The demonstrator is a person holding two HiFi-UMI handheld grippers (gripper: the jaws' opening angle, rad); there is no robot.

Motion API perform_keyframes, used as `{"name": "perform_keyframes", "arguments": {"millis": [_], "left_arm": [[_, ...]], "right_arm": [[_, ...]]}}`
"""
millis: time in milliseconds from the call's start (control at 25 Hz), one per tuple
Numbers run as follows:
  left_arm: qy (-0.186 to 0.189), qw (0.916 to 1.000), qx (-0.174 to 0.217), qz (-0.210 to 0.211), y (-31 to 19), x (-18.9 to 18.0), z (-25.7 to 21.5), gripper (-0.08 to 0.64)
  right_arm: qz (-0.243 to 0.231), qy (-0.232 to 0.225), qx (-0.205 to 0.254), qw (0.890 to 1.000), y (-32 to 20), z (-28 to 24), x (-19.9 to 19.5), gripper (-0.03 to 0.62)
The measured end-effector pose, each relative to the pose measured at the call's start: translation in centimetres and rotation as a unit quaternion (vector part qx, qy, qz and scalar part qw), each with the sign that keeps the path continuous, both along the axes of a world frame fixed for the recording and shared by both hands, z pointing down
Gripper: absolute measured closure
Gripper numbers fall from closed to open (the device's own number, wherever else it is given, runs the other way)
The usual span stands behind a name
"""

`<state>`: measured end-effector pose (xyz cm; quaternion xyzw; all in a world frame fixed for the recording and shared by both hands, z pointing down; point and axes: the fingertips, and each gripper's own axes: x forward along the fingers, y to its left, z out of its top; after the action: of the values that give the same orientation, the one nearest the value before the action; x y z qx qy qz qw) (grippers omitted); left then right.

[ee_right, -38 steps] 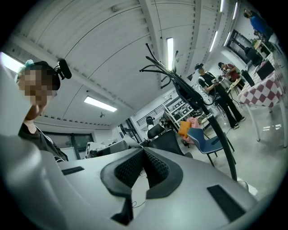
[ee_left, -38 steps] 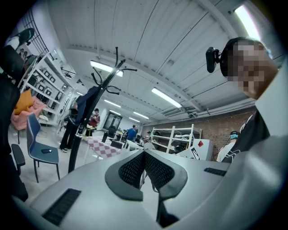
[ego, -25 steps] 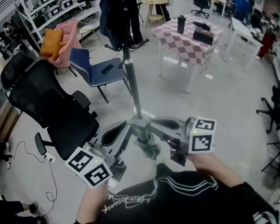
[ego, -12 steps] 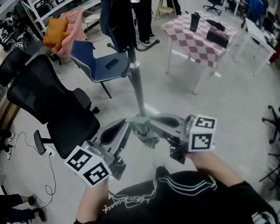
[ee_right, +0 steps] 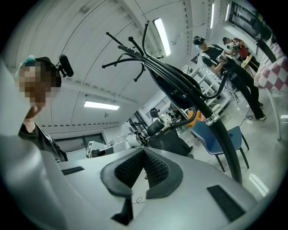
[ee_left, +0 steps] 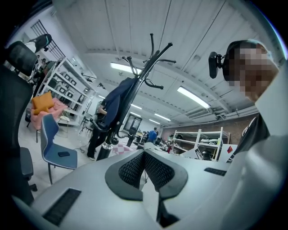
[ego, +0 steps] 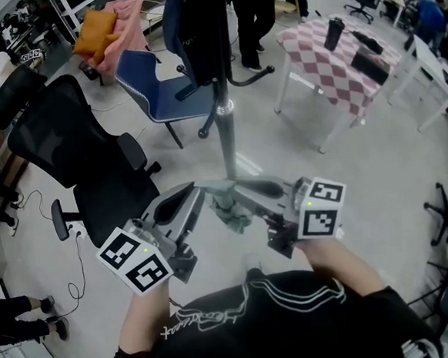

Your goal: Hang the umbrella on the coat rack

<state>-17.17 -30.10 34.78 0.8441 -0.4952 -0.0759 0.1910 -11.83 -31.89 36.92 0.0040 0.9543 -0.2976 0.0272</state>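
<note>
Umbrella, grey-green and bunched, was seen in the head view hanging clear of the floor. It hung just under the point where the tips of the left gripper and the right gripper were brought together. It was held directly before the pole of the coat rack, on which a dark coat was hung. A black office chair and a blue chair were placed left of the pole, and a checked desk to its right.

In the left gripper view, the pads of the left gripper were pressed together. The umbrella was seemingly pinched by a thin part only, since nothing thick could be made out between them. The coat rack was shown beyond, hooks upward.

In the right gripper view, the right gripper was likewise closed, and the coat rack was seen ahead.
</note>
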Motion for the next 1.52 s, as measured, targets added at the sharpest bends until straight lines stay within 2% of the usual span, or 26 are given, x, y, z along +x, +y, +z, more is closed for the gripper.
{"name": "perform_keyframes", "arguments": {"millis": [640,1160,1520], "left_arm": [[-0.012,0.9984,-0.006,-0.055,-6.1,-3.7,-0.1,0.563],[-0.026,0.9972,-0.015,-0.068,-9.5,-5.8,0.7,0.563],[-0.027,0.9974,-0.025,-0.062,-11.3,-6.4,2.3,0.563]], "right_arm": [[-0.043,-0.001,-0.001,0.999,-6.4,-0.3,-3.6,0.583],[-0.049,0.009,-0.002,0.999,-9.5,0.2,-5.4,0.583],[-0.037,0.018,-0.004,0.999,-11.1,1.5,-5.7,0.583]]}}
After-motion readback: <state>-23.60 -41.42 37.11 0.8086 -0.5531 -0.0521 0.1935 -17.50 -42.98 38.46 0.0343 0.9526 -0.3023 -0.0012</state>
